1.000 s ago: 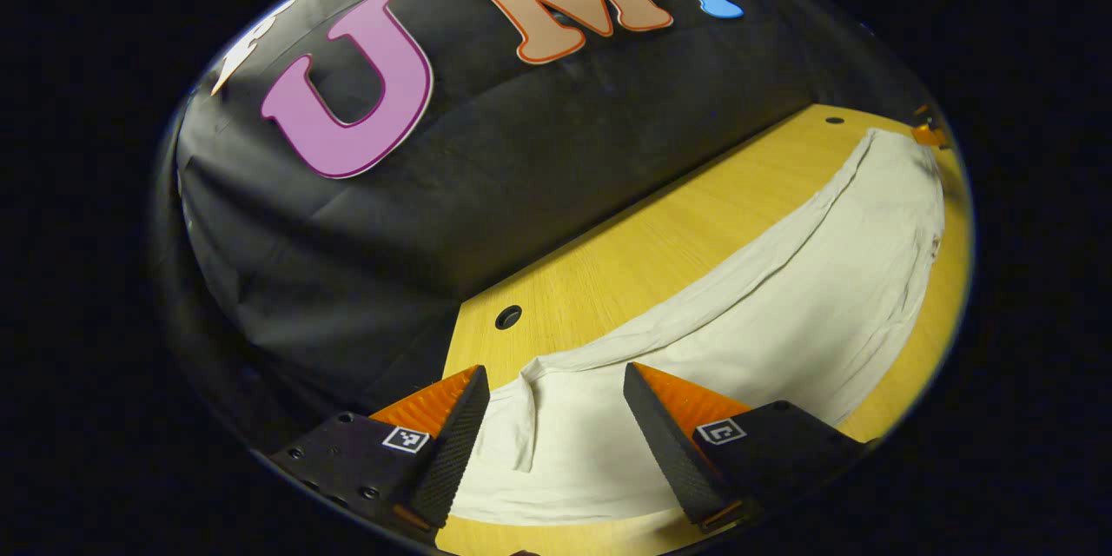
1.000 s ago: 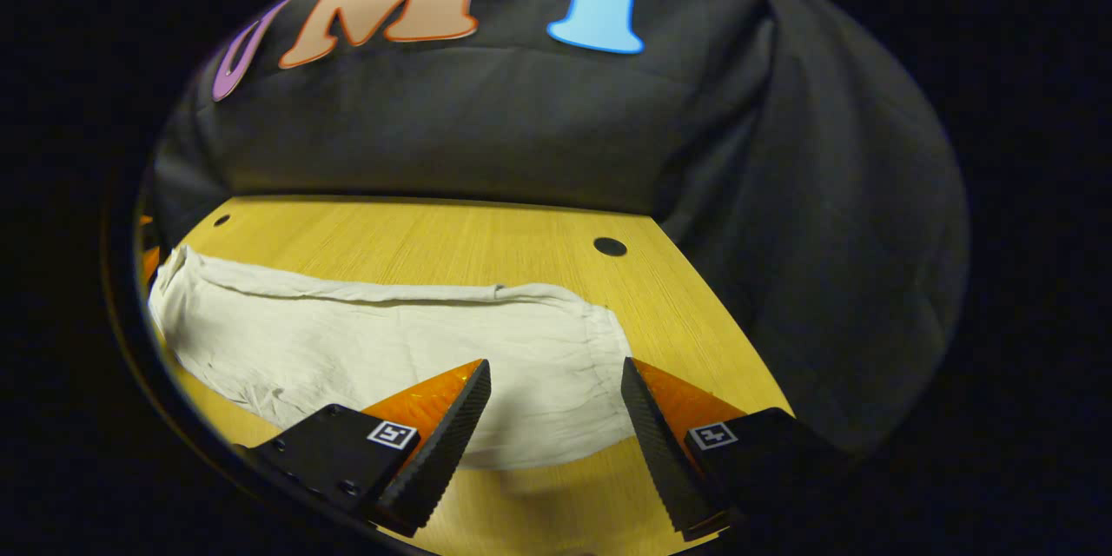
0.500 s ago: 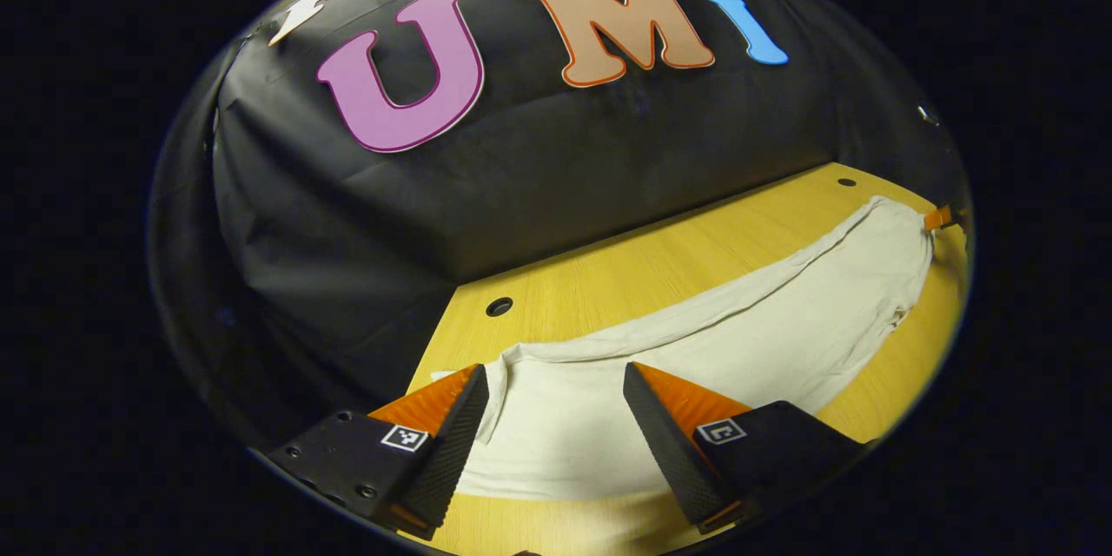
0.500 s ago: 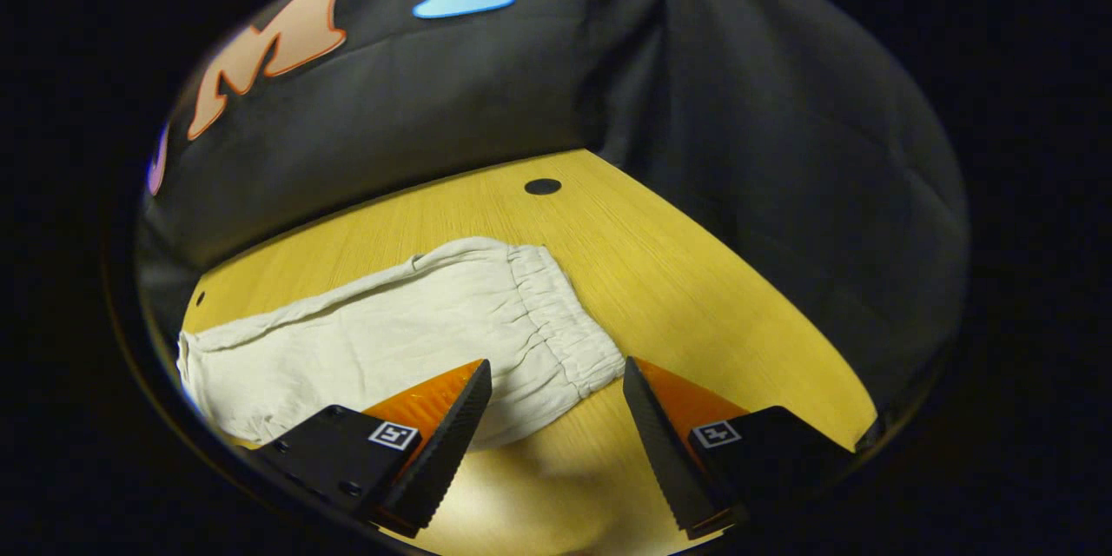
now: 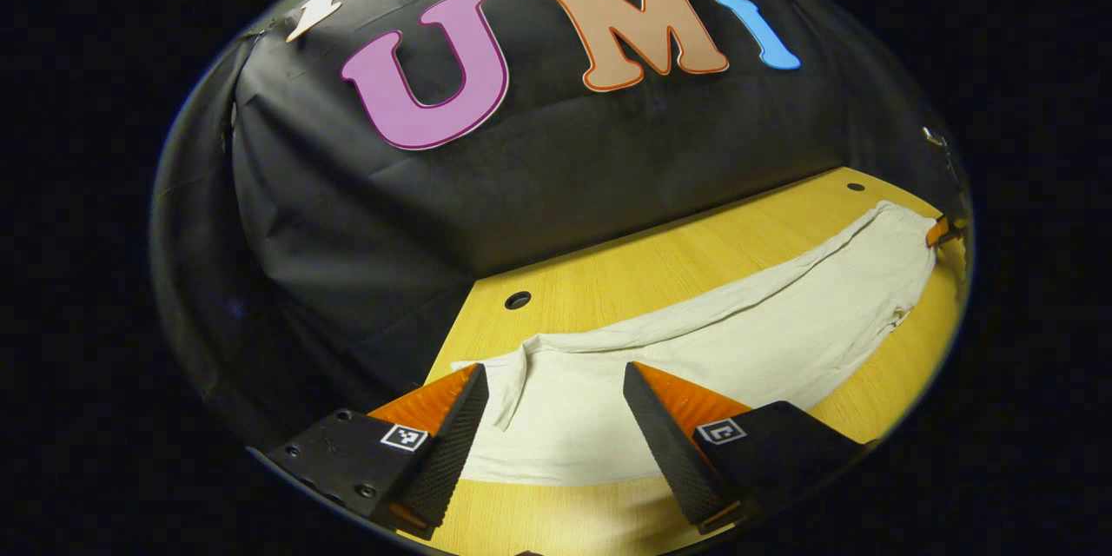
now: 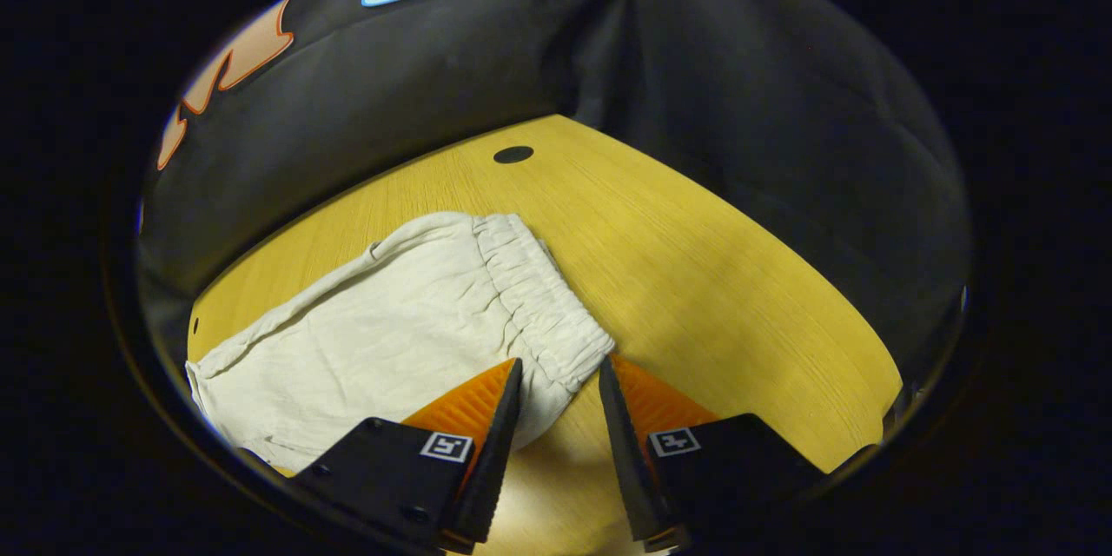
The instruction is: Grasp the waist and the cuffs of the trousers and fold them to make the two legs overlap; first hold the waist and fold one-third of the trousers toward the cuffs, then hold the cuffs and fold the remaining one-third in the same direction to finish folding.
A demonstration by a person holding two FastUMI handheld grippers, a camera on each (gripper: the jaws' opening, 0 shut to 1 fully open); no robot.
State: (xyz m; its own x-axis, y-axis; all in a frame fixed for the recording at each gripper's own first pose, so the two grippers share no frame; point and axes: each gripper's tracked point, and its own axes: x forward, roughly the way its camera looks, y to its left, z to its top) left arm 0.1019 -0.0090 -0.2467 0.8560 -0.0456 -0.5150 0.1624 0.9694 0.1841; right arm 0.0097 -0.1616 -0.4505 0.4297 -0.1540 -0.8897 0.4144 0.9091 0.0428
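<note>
one pair of pale trousers (image 5: 738,339), one elastic waist (image 6: 539,295), one wooden desk (image 6: 712,278). two round holes (image 5: 518,300) in the desk, two grippers, two fingers (image 5: 452,443) on each.

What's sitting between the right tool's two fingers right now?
In the right gripper view, the near corner of the trousers' gathered waistband lies between the right tool's fingers, over the bare wooden table. They haven't closed on it.
</note>
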